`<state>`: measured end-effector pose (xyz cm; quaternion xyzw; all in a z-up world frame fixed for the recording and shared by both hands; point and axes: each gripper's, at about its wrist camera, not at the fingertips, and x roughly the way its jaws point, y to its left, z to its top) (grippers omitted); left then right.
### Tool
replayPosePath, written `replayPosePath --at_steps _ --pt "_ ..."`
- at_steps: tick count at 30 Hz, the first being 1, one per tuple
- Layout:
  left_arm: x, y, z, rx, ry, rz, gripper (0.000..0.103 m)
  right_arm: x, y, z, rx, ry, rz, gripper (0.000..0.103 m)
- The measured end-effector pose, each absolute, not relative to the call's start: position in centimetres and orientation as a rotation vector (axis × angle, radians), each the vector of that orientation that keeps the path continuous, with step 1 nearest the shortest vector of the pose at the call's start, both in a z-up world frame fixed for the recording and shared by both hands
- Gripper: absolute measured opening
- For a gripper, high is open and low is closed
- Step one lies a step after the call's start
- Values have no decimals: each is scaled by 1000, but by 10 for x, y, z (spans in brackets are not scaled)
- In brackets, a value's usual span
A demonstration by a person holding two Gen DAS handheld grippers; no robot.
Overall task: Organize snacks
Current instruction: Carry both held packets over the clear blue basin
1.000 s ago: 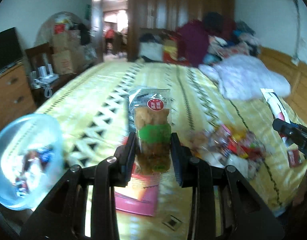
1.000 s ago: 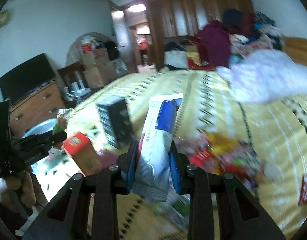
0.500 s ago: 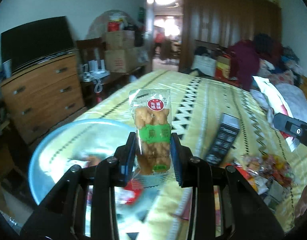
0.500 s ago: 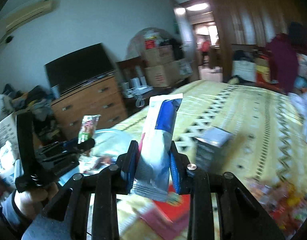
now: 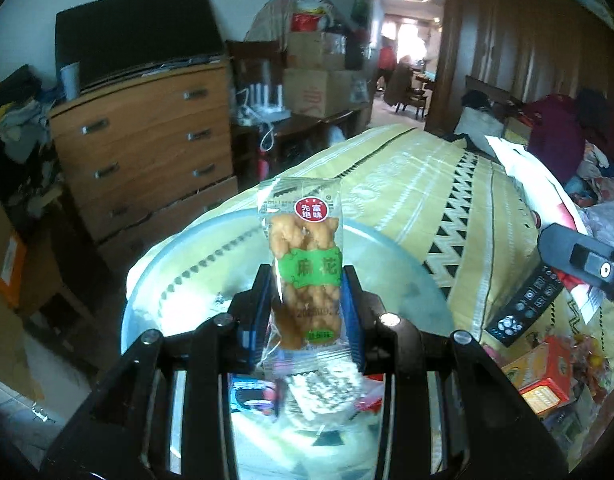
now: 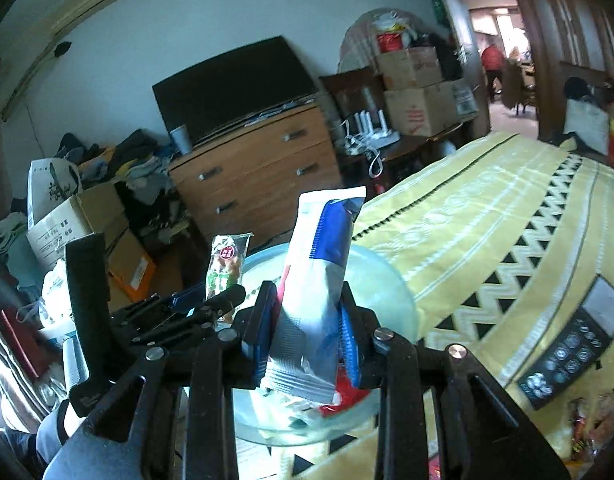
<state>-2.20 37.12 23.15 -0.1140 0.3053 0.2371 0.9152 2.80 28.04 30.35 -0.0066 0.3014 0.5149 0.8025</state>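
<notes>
My left gripper (image 5: 307,300) is shut on a clear packet of fried dough twists (image 5: 305,264) with a green label, held upright over a pale blue bowl (image 5: 411,264) on the bed's corner. Several wrapped snacks (image 5: 319,396) lie in the bowl. My right gripper (image 6: 307,322) is shut on a white, blue and red snack packet (image 6: 319,280), upright above the same bowl (image 6: 387,280). In the right wrist view the left gripper (image 6: 219,300) with its twist packet (image 6: 225,264) sits just left of mine. The right gripper's finger (image 5: 579,256) shows at the left view's right edge.
A yellow patterned bedspread (image 5: 427,184) covers the bed. A black remote-like box (image 6: 575,344), an orange box (image 5: 543,372) and loose snacks (image 5: 587,360) lie to the right of the bowl. A wooden dresser (image 5: 147,140) with a TV stands beyond the bed edge.
Both grippers have swung left across the bed, from the snack pile to above the blue bowl, each still shut on its packet. The dresser and TV have come into view.
</notes>
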Motion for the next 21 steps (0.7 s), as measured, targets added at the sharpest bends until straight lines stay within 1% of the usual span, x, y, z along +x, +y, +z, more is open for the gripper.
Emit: replayPosePath --at_steps 5,21 --pt "-25 384 229 -245 641 495 34 31 299 297 -26 671 1121 32" --pt "-30 398 222 -255 652 497 34 29 309 295 -30 687 1123 32"
